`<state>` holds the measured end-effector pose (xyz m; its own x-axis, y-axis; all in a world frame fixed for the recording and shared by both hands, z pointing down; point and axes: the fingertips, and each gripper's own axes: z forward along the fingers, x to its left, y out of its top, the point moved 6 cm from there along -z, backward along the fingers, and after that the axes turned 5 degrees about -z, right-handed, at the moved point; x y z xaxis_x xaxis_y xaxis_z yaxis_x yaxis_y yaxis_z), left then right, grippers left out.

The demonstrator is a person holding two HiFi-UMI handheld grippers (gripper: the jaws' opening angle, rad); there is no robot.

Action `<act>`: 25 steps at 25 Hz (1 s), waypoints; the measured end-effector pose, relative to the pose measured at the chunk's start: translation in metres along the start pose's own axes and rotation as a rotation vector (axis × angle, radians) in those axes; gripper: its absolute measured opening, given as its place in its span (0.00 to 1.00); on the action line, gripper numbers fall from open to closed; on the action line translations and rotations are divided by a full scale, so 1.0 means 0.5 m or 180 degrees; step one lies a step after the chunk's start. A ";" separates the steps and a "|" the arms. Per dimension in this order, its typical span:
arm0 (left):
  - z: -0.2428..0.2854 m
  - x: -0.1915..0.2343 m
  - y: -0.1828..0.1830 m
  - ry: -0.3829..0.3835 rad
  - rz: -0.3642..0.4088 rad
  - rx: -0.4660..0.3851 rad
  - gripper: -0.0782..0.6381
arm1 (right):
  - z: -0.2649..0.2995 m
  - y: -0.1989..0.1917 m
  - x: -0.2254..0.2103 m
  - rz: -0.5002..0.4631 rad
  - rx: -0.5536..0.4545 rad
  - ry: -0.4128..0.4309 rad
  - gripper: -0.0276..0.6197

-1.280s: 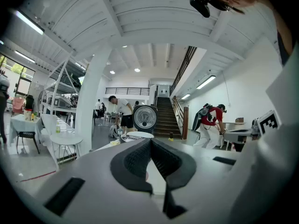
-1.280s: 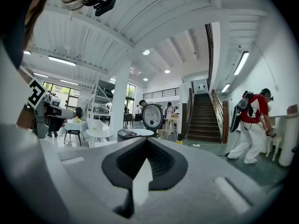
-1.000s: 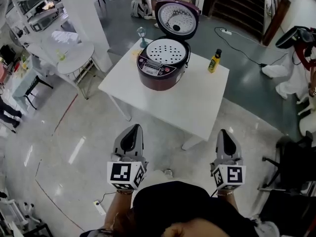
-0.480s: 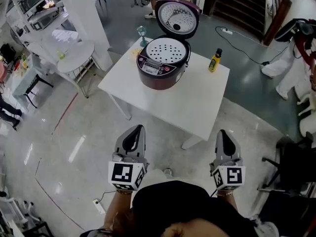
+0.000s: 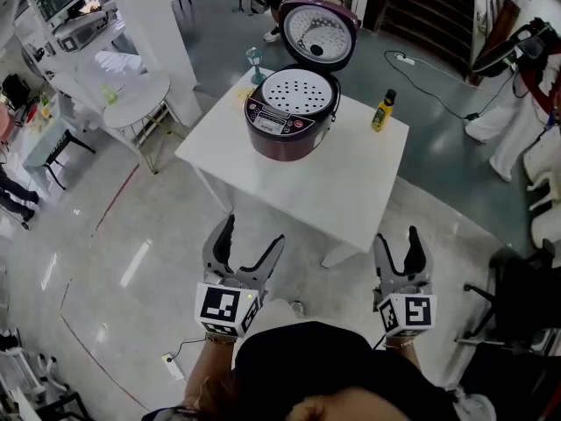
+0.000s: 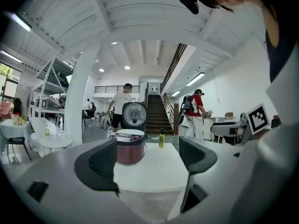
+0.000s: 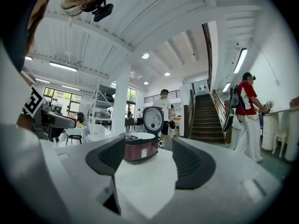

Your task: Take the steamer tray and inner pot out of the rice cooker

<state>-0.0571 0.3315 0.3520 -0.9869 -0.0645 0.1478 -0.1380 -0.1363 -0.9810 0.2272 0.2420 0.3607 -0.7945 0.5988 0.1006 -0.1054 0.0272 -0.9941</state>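
Showing both grippers held over the grey floor, short of the near edge of the white square table (image 5: pixel 326 185) and well apart from everything on it. The left gripper (image 5: pixel 254 232) has its jaws spread, having just been opening, with nothing between the dark pads; in its own view only the distant table appears in the gap. The right gripper (image 5: pixel 397 237) likewise has its jaws parted after just opening, and grips nothing.

The round maroon rice cooker (image 5: pixel 282 144) stands toward the far left corner of the table, control panel facing the near edge, its domed lid (image 5: pixel 317 32) raised upright behind it. The white perforated steamer tray (image 5: pixel 300 89) sits in the mouth of the cooker, level with the rim. The inner pot lies beneath the tray and cannot be seen.

A small yellow bottle with a black cap (image 5: pixel 380 110) stands upright by the far edge, near the far right corner. A clear stemmed glass (image 5: pixel 254 60) stands at the far left corner, just behind the cooker.
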 end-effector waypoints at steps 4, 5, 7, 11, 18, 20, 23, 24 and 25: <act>0.004 -0.004 0.006 -0.0017 0.0063 0.0021 0.74 | -0.001 0.012 -0.015 -0.0043 -0.0133 -0.0149 0.64; 0.005 -0.004 0.005 -0.0013 0.0076 0.0027 0.75 | 0.001 0.013 -0.016 -0.0066 -0.0149 -0.0134 0.65; 0.006 -0.001 0.002 0.0004 0.0043 0.0007 0.77 | 0.007 0.012 -0.016 -0.0087 -0.0144 -0.0098 0.66; 0.003 0.013 -0.011 0.0045 -0.0064 0.0100 0.78 | 0.020 0.010 -0.010 -0.0086 -0.0100 -0.0034 0.66; 0.019 0.040 -0.002 0.0314 0.0117 0.0097 0.78 | 0.064 -0.009 -0.005 -0.0167 -0.0011 0.0077 0.66; 0.040 0.053 0.000 0.0307 0.0121 0.0109 0.78 | 0.088 -0.006 -0.007 -0.0235 -0.0028 0.0076 0.66; 0.078 0.076 0.007 0.0271 0.0104 0.0110 0.78 | 0.137 -0.005 -0.013 -0.0230 -0.0027 0.0095 0.66; 0.093 0.084 0.011 0.0265 0.0100 0.0102 0.78 | 0.154 -0.005 -0.016 -0.0214 -0.0024 0.0094 0.66; 0.109 0.092 0.016 0.0258 0.0098 0.0093 0.78 | 0.172 -0.005 -0.020 -0.0203 -0.0021 0.0088 0.66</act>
<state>-0.0991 0.2734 0.3580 -0.9943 0.0109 0.1058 -0.1062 -0.1643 -0.9807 0.1838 0.1671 0.3656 -0.7695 0.6176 0.1627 -0.1513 0.0713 -0.9859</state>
